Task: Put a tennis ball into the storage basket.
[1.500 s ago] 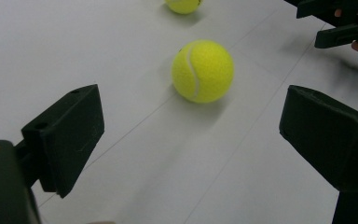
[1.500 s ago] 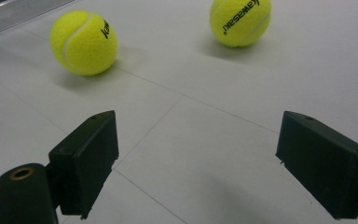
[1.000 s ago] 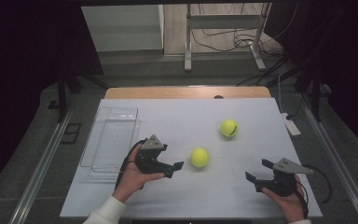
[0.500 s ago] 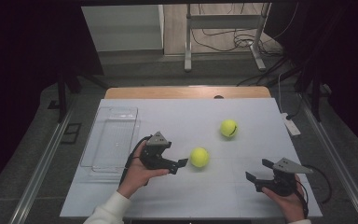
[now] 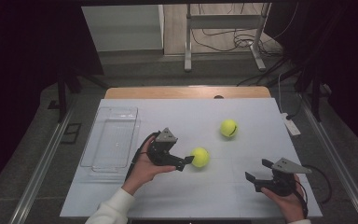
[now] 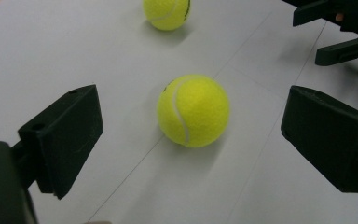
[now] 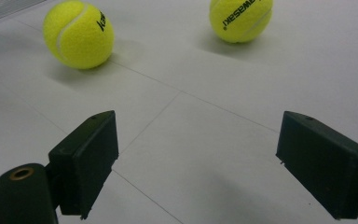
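- Left gripper view: we find the left gripper [image 6: 191, 140] with its jaws spread wide and just opened further, the near tennis ball [image 6: 193, 111] lying ahead between them, touched by neither pad; nothing is held.
- Right gripper view: we note the right gripper [image 7: 193, 163] likewise wide open and empty, resting low over bare table [image 7: 205, 140], both balls well ahead of it.
- Location: in the high view the near ball [image 5: 199, 157] sits mid-table just off the left gripper's tips; the far tennis ball [image 5: 229, 128] lies apart, toward the back right.
- Handling: we judge the ball light, springy and free to roll; its felt should grip well. The hold belongs across the widest girth, pads squarely opposed.
- Materials: fuzzy yellow felt with white seams; hard matte black jaw blocks; smooth pale tabletop with fine lines; a clear, rectangular plastic tray [image 5: 112, 140] at the left.
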`<state>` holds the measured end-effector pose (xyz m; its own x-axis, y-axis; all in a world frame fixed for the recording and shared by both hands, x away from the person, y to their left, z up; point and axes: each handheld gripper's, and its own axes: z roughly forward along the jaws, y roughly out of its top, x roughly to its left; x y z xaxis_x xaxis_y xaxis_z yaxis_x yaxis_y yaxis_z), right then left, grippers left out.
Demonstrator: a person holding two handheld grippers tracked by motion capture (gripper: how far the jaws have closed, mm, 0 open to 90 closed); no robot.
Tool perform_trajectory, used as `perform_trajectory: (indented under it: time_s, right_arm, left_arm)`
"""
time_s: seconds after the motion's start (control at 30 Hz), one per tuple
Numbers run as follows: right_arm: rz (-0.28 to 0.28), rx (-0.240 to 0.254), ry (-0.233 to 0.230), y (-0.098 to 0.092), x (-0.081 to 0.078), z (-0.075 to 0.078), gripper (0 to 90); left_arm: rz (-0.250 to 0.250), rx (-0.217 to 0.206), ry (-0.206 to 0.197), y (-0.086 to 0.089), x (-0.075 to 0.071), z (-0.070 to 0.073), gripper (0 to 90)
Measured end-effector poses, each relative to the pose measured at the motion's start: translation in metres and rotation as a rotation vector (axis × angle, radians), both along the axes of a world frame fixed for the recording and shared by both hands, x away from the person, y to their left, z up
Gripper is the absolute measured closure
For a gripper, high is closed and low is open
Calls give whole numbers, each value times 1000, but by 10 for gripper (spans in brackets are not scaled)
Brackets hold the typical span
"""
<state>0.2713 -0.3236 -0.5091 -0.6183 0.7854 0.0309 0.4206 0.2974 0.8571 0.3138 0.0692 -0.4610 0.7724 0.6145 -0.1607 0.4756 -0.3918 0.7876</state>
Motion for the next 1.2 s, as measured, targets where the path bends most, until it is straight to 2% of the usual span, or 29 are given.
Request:
perform_trajectory:
  time_s: [0.6, 0.87, 1.2]
  right_arm:
    - [-6, -5, -2, 0, 0, 0, 128]
    - [-6, -5, -2, 0, 0, 0, 128]
    - [-7, 0, 0, -1, 1, 0, 129]
  left_arm:
    - [-10, 23, 3, -16, 10, -5, 60]
    - [-14, 27, 17, -20, 14, -9, 59]
    - [-18, 63, 36, -29, 20, -18, 57]
